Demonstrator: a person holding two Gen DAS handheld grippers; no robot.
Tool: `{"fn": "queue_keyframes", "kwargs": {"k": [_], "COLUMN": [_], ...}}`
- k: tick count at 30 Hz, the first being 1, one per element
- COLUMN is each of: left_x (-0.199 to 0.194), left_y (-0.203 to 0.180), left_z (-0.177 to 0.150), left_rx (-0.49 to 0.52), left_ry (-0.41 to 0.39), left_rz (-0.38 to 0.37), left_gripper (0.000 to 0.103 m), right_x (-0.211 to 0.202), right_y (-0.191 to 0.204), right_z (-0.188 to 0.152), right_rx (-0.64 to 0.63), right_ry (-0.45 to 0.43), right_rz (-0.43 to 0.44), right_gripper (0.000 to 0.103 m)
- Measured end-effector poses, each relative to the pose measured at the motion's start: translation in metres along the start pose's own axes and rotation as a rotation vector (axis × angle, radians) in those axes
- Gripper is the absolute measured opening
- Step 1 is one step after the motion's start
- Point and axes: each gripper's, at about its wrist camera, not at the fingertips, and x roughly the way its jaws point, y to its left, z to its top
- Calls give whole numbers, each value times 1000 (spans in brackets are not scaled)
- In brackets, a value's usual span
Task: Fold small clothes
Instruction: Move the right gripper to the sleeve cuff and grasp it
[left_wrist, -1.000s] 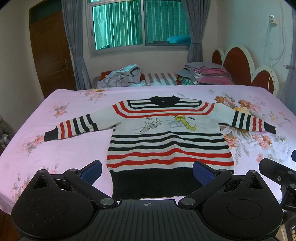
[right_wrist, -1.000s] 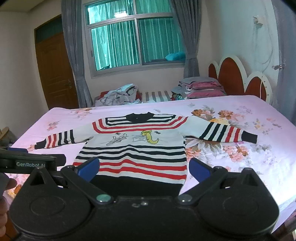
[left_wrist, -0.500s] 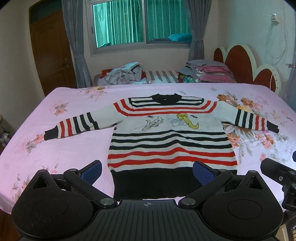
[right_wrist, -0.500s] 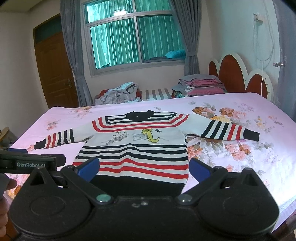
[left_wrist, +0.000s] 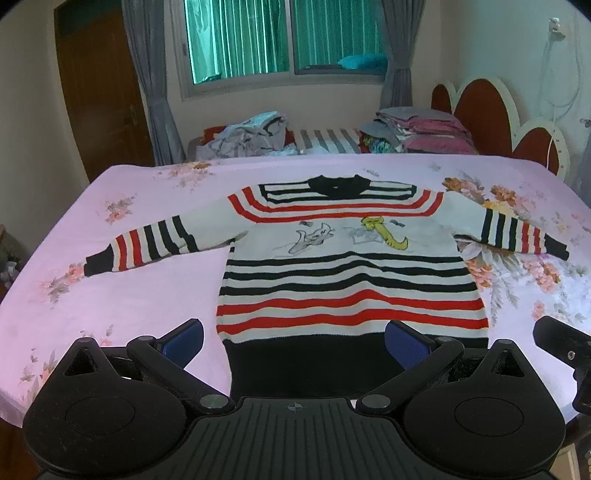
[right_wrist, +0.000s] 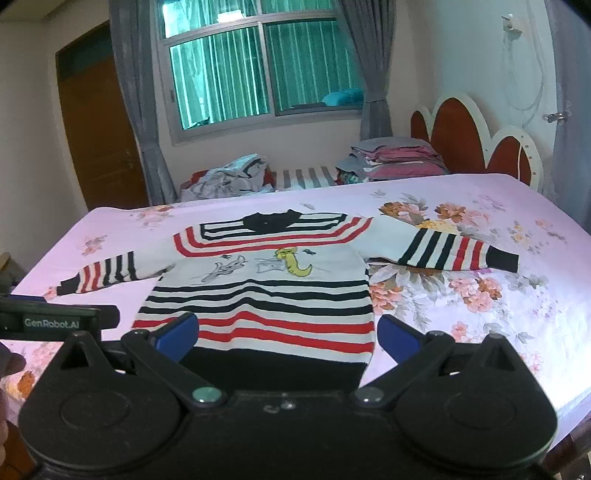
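Two hand-held grippers hover over the near edge of the bed, each with its blue-padded fingers spread wide and nothing between them. The left hand-held gripper points at the black hem of a striped sweater, and the right hand-held gripper faces the same hem from a little further right; neither touches the cloth.

The sweater lies flat and face up in the middle of the bed, its collar toward the far edge and its hem at the near edge. Both sleeves stretch out sideways, the left sleeve toward the bed's left edge and the right sleeve toward the headboard side. Beyond the far edge sit a loose heap of clothes and a folded stack.
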Motion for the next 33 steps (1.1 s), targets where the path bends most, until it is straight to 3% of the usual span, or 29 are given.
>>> {"fn": "queue_keyframes", "kwargs": {"k": [14, 33], "left_x": [70, 191], "left_y": [13, 51], "left_z": [36, 104], "left_rx": [23, 14], "left_ry": [40, 54], "left_rz": [-17, -73], "left_gripper": [103, 103], "right_x": [59, 152], "right_y": [1, 11], "right_z": [17, 64], "right_rx": [42, 98], "right_ry": [34, 10], "right_rz": [-74, -218], "right_gripper": [103, 103]}}
